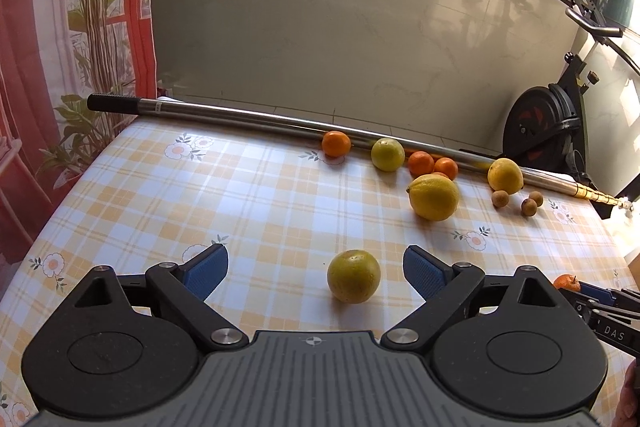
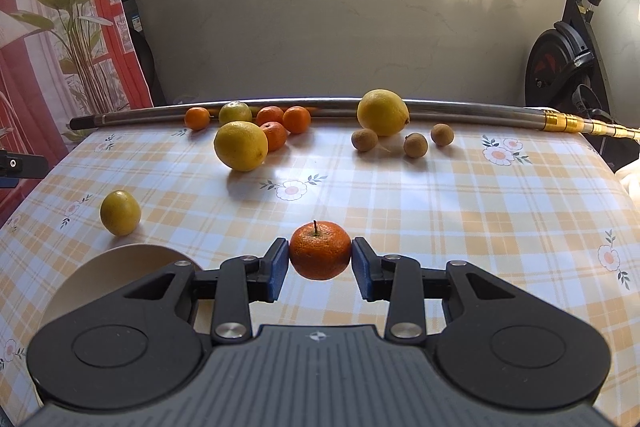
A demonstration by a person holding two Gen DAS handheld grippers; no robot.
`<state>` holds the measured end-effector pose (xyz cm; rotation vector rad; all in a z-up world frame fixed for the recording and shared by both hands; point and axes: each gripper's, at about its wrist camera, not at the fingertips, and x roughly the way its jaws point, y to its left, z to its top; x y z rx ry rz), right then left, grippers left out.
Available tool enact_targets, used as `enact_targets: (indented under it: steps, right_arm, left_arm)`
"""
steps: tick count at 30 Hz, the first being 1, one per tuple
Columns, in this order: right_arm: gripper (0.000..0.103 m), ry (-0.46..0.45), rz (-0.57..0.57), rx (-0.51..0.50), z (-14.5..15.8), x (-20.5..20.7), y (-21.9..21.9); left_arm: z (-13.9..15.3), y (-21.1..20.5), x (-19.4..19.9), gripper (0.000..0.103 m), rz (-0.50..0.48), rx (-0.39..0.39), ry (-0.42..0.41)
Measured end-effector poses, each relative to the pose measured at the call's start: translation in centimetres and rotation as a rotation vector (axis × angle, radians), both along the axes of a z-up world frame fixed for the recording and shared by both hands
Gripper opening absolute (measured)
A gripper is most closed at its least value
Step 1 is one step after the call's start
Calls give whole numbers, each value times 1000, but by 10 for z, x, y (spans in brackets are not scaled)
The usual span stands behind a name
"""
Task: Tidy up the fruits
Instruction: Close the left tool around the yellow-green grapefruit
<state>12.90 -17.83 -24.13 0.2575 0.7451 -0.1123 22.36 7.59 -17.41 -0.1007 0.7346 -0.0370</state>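
the right gripper (image 2: 320,259) is clamped on a stemmed mandarin (image 2: 320,250), its blue pads pressed against the fruit's two sides, stem pointing up, above the checked tablecloth (image 2: 460,211); whether the fruit is touching the cloth cannot be told. just to the lower left of that gripper a pale plate (image 2: 120,267) shows its rim, partly hidden behind the gripper body. the left gripper (image 1: 316,267) has its jaws wide apart, and a yellow-green citrus (image 1: 353,275) sits on the cloth between them, touched by neither pad; the same fruit appears in the right wrist view at the left, near the plate. farther back, a large lemon (image 1: 433,197) stands in front of a cluster of small mandarins (image 1: 421,163), with a greenish citrus (image 1: 387,154) and one more mandarin (image 1: 336,143) to their left, all near a long metal pole (image 1: 240,115) lying along the table's far edge. a second lemon (image 1: 505,175) rests against the pole to the right, and three small brown longans (image 1: 529,206) lie just beside it. an exercise bike (image 1: 544,123) stands beyond the table's right end, and a potted plant (image 1: 96,7) by a red curtain at the left.
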Motion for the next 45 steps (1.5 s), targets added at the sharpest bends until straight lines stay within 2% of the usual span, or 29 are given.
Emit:
enact_targets:
  steps: [7,11,14,17,22,28,31,33,37,45]
  right_arm:
    - [37,5,-56,13,0,-2,-5]
    - [37,10,-74,39,-1,-4,-7]
    - [37,16,-80,48,-3,-5,-8]
    - [37,21,-83,52,-4,-5,-8]
    - [37,25,-84,58,-7,-6,-8]
    - [37,28,-85,69,-8,-9,-8]
    - [37,29,-81,75,-9,-10,-6]
    - [37,29,-78,78,-9,-10,-4]
    - [37,25,-73,86,-7,-12,0]
    - [37,7,-47,84,5,-19,10]
  left_arm:
    - [-13,-5,21,91,-24,-33,36]
    - [-32,-2,47,77,-24,-137,136]
    - [-46,5,61,75,22,-237,199]
    - [-54,5,66,75,43,-262,211]
    - [-65,-2,72,75,32,-237,189]
    - [-80,-13,77,75,0,-189,203]
    - [-82,-13,74,65,-3,-173,195]
    - [-83,-12,74,49,-33,-195,199]
    - [-79,-10,69,49,-39,-185,204]
    - [-54,-13,31,49,-123,-97,130]
